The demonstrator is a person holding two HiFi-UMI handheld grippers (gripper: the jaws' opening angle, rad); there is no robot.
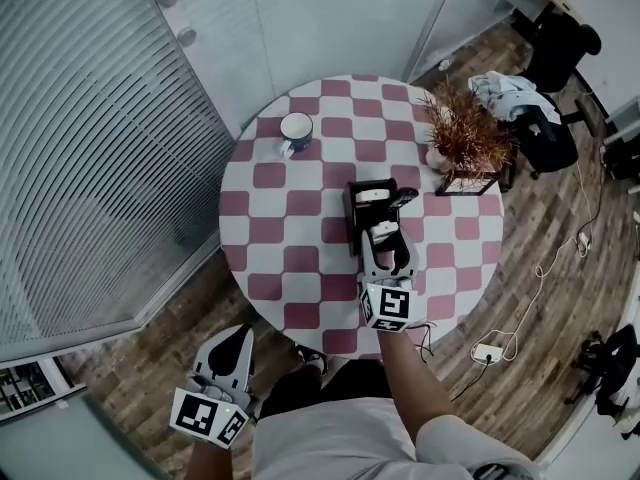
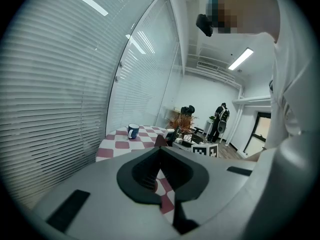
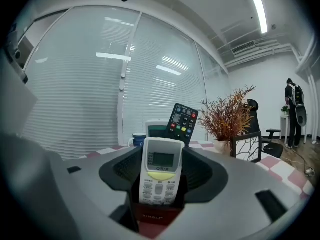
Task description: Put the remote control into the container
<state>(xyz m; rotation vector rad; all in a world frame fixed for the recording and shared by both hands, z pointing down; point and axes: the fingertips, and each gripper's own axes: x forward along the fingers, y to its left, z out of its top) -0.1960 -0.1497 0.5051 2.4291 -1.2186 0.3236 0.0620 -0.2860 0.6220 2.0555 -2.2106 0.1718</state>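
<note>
The right gripper (image 1: 388, 244) is clamping the remote (image 3: 160, 176) upright just beside the container (image 1: 354, 213), seemingly for slotting in, while the left gripper (image 1: 232, 346), closed and empty, is hanging clear.

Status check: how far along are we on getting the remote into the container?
Done: the right gripper's jaws are shut on the white remote. In hand: it is held over the table, just short of the container, which already holds a black remote. Left: lower it in and release. The left gripper hangs empty beside the table.
</note>
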